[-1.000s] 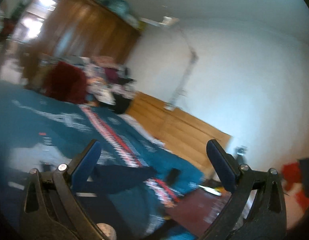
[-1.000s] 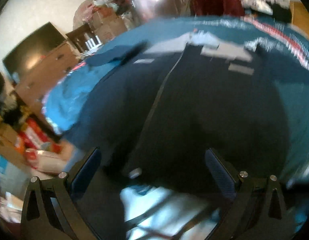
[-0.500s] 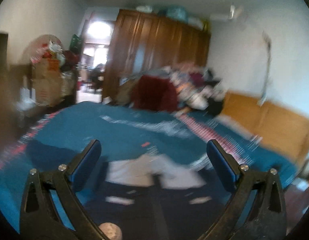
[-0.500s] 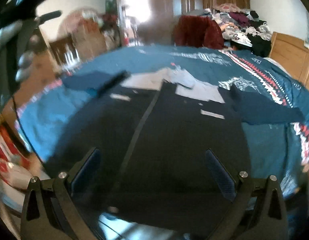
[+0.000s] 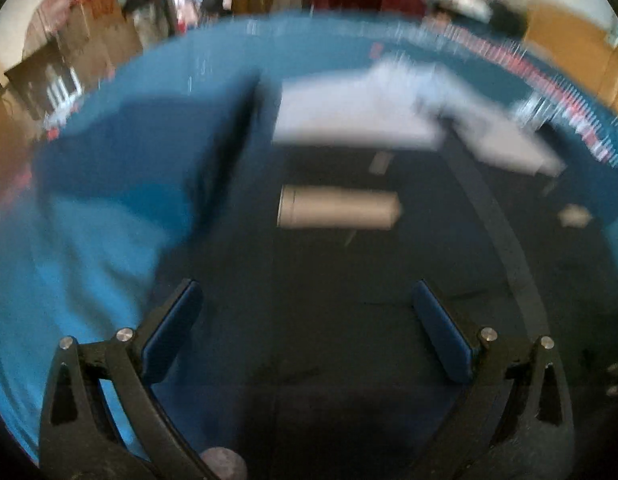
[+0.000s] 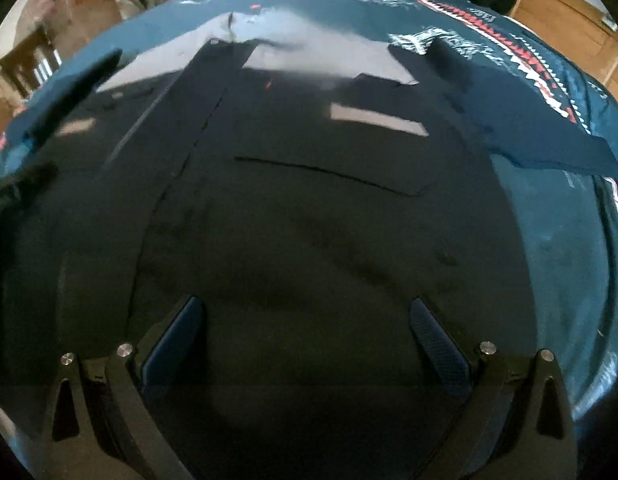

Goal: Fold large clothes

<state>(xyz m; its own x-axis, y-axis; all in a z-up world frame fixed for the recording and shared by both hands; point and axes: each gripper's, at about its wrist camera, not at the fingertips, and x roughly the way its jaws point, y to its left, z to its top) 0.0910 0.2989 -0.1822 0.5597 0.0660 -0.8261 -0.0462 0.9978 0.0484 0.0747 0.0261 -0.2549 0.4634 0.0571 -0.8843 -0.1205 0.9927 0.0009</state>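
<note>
One dark jacket (image 6: 309,200) lies spread flat on the bed (image 6: 557,248), over a teal bedspread. The right wrist view shows it sharply: a zip line down the front, a pocket slit, one sleeve (image 6: 509,120) out to the right, and pale lining at the collar. The left wrist view is blurred and shows the jacket (image 5: 349,280) with two grey strips (image 5: 337,212) on its chest. The left gripper (image 5: 309,332) and right gripper (image 6: 309,344) both hover above the fabric, jaws wide apart, holding nothing.

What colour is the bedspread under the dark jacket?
Teal bedspread with a red-and-white patterned band, clearest in the right wrist view.
</note>
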